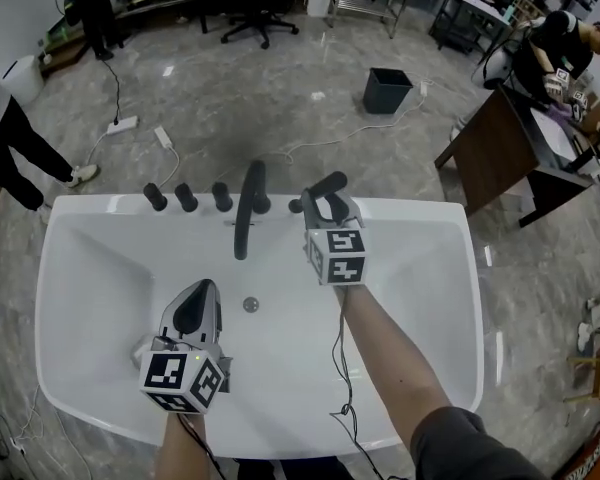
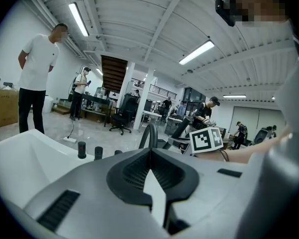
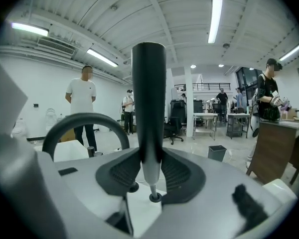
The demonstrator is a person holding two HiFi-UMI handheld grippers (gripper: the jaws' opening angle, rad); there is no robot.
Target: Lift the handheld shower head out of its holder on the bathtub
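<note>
The black handheld shower head [image 1: 330, 181] stands upright between the jaws of my right gripper [image 1: 325, 206], just above the far rim of the white bathtub [image 1: 100, 206]. In the right gripper view its black handle [image 3: 148, 93] rises from the pads, and a grey stem ends in a small ring below. My right gripper [image 3: 148, 156] is shut on it. To its left curves the black faucet spout [image 1: 248, 208] [image 3: 84, 119]. My left gripper [image 1: 195, 308] [image 2: 149, 153] hovers over the tub's inside, tips together and holding nothing.
Three black knobs [image 1: 186, 198] line the rim left of the spout [image 2: 150, 133]. The drain [image 1: 250, 304] lies in the tub floor. Beyond the tub are a black bin [image 1: 387, 90], a wooden desk [image 1: 500, 148], a power strip [image 1: 122, 125] and people standing.
</note>
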